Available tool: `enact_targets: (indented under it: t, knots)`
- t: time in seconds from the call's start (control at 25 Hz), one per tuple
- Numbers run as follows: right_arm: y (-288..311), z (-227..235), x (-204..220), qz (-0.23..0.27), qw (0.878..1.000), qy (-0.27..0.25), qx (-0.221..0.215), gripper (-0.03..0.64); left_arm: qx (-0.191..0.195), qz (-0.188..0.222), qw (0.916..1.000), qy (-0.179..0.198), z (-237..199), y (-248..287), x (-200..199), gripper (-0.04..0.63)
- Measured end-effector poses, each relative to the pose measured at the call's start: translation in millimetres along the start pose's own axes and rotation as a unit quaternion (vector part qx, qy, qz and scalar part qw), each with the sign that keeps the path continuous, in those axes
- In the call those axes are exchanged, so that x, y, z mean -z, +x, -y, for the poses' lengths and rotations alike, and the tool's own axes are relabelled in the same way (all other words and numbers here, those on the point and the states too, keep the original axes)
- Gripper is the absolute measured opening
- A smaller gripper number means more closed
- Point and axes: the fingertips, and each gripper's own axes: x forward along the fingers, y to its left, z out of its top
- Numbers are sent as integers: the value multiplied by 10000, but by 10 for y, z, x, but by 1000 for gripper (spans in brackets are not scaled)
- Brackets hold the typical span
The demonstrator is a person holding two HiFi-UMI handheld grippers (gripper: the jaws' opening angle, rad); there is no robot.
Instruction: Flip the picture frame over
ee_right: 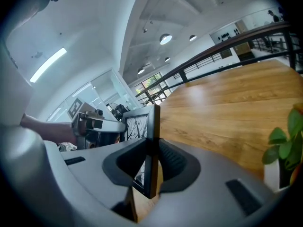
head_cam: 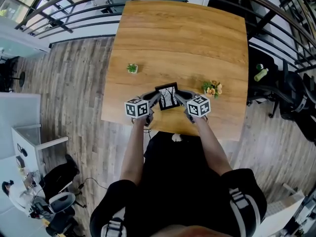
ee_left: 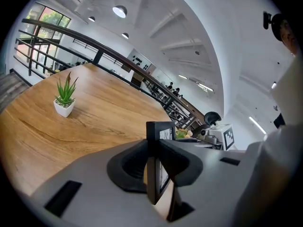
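Note:
A small black picture frame [head_cam: 167,96] with a black-and-white tree print is held above the near part of the wooden table [head_cam: 182,38], its picture side facing me. My left gripper [head_cam: 157,97] is shut on the frame's left edge [ee_left: 152,167]. My right gripper [head_cam: 177,97] is shut on its right edge [ee_right: 152,150]. In the left gripper view the frame [ee_left: 158,160] stands edge-on between the jaws, with the right gripper [ee_left: 218,137] behind it. The right gripper view shows the print [ee_right: 137,126] and the left gripper [ee_right: 92,124] beyond.
A small potted green plant [head_cam: 132,68] stands left of the frame and shows as a white pot [ee_left: 64,100] in the left gripper view. A flower pot [head_cam: 213,88] sits right of it, close to the right gripper [ee_right: 284,150]. Railings [head_cam: 59,14] ring the table's far side.

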Motion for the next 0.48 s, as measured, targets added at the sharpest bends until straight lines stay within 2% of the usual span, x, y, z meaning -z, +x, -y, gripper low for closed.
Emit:
enact_targets:
  t: [0.48]
  knots:
    - [196,190,239,-72,9974,129,707,91,-84,-492,9986,200,-343,238,185,87]
